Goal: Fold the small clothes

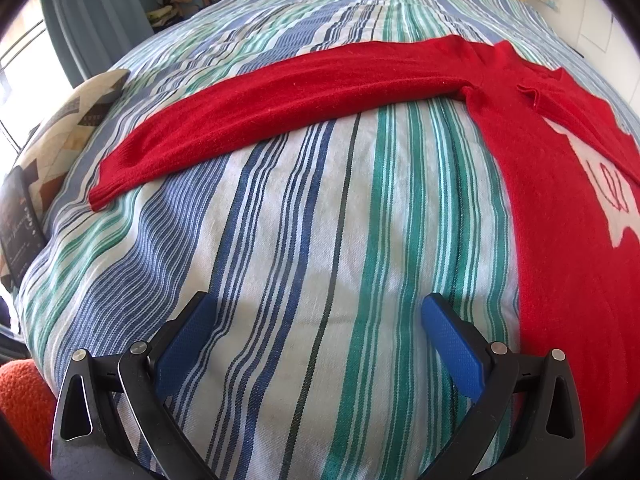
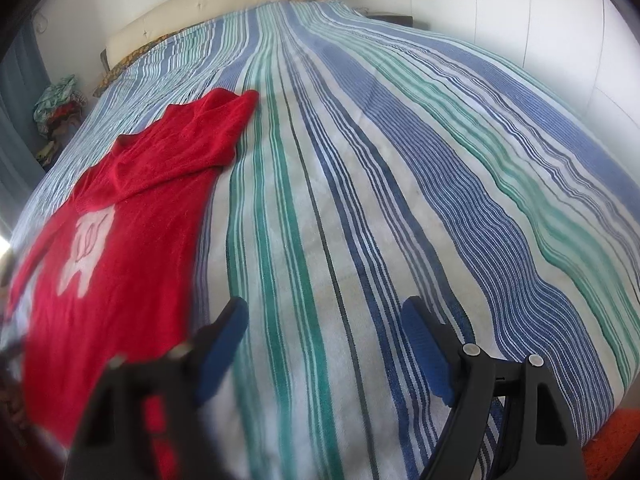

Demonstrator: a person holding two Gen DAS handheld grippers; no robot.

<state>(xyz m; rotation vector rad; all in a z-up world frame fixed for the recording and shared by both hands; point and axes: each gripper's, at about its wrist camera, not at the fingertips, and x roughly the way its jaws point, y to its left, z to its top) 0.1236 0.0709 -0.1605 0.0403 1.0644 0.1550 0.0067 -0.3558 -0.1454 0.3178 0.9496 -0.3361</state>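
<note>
A small red knit sweater (image 1: 552,184) with a white motif lies flat on the striped bedspread (image 1: 304,240). In the left wrist view its left sleeve (image 1: 280,108) stretches out straight to the left, its cuff at the far left. My left gripper (image 1: 316,312) is open and empty, hovering over bare bedspread in front of that sleeve. In the right wrist view the sweater (image 2: 120,248) lies at the left, its other sleeve (image 2: 224,120) folded short. My right gripper (image 2: 324,316) is open and empty, just right of the sweater's hem edge.
A patterned cushion (image 1: 76,120) and a dark book (image 1: 20,224) lie at the bed's left edge. A pile of clothes (image 2: 60,104) sits beyond the bed. A cream headboard (image 2: 224,4) and white wall are at the far end. Orange rug (image 1: 20,396) shows below.
</note>
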